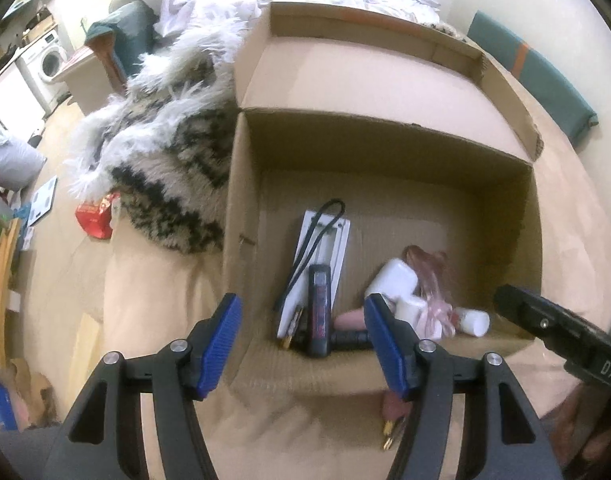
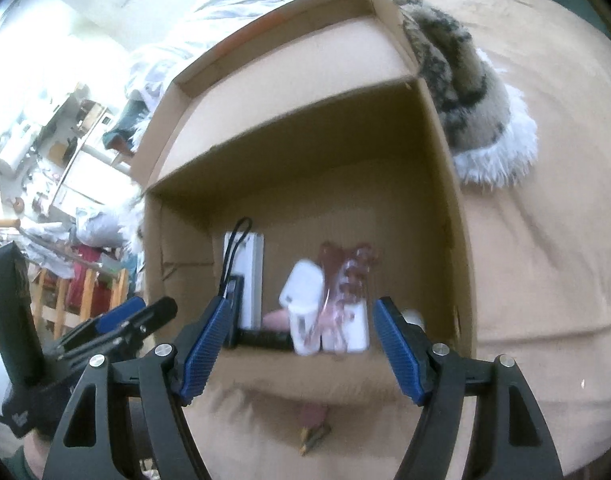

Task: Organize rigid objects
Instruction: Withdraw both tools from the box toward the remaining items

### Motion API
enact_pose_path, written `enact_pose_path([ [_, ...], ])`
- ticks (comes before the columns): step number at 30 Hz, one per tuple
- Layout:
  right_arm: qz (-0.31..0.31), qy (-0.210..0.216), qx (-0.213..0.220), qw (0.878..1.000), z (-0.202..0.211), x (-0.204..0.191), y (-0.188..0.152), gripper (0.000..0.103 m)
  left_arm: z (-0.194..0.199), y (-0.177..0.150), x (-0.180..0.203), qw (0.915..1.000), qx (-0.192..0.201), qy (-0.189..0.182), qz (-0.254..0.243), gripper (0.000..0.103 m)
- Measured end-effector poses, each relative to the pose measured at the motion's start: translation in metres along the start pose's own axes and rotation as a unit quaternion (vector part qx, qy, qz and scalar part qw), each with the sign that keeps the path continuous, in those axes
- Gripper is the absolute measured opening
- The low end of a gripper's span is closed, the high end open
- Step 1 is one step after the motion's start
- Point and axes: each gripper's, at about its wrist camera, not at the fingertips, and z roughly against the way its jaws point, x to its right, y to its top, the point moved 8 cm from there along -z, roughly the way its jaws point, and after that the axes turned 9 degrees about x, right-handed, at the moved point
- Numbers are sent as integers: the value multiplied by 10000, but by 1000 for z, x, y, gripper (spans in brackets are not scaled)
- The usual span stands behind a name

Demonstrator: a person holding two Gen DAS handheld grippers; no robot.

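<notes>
Both tools, left tool (image 1: 301,344) and right tool (image 2: 301,344), hang wide and empty above the cardboard box (image 1: 241,184) on the bed. White charger (image 1: 393,280) and black device (image 1: 319,308) lie inside; a maroon item (image 1: 393,404) outside risks being overlooked.

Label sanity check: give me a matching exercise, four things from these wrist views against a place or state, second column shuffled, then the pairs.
Things:
1. left gripper
2. white flat panel
3. small pink item
4. furry blanket

Places or states:
A. on the bed outside the cardboard box, near its front wall
B. lying in the box, black cord looped over it
C. open, nothing between its fingers
D. against the box's outer side wall

Pairs: 1-C, 2-B, 3-A, 4-D
</notes>
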Motion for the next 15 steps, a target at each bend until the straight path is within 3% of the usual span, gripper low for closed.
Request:
enact_pose_path([
  [15, -188, -84, -236, 9995, 17, 11, -51, 78, 29, -58, -24, 9987, -260, 84, 422, 61],
])
